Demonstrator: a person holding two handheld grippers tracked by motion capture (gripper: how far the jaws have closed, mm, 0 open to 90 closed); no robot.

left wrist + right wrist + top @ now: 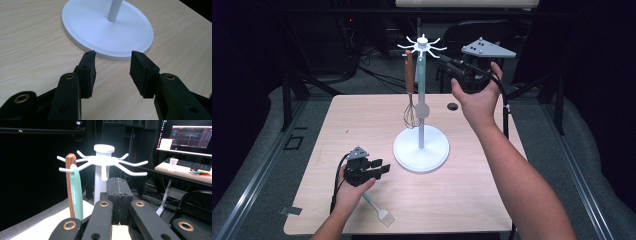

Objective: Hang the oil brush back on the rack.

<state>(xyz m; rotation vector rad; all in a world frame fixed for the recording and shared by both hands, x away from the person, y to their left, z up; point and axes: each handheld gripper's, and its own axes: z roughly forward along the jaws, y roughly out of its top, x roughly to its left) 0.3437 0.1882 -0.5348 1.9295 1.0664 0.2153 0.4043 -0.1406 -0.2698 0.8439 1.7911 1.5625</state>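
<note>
1. The right gripper (447, 64) is held high in the high view, just beside the crown of hooks on the white utensil stand (421, 145); its jaws are pressed together with nothing visible between them, and the right gripper view shows the same tight seam at the right gripper's tip (117, 195).
2. The stand rests on the wooden table (472, 200), its round base (100, 30) near the table's middle; its post rises to the ring of hooks (105, 161).
3. Two utensils hang from the hooks on the stand's left side in the high view: a whisk (410, 100) with a brown wooden handle, and a utensil with a pale green handle (76, 195) just beside it; the right gripper's tip is near them but apart from them.
4. The left gripper (379, 167) sits low over the table, left of the base; in the left gripper view its jaws stand wide apart and empty, their tips pointing at the rim of the base without touching it.
5. A pale green brush (379, 211) lies flat on the table near the front edge, just beside the left hand (349, 192).
</note>
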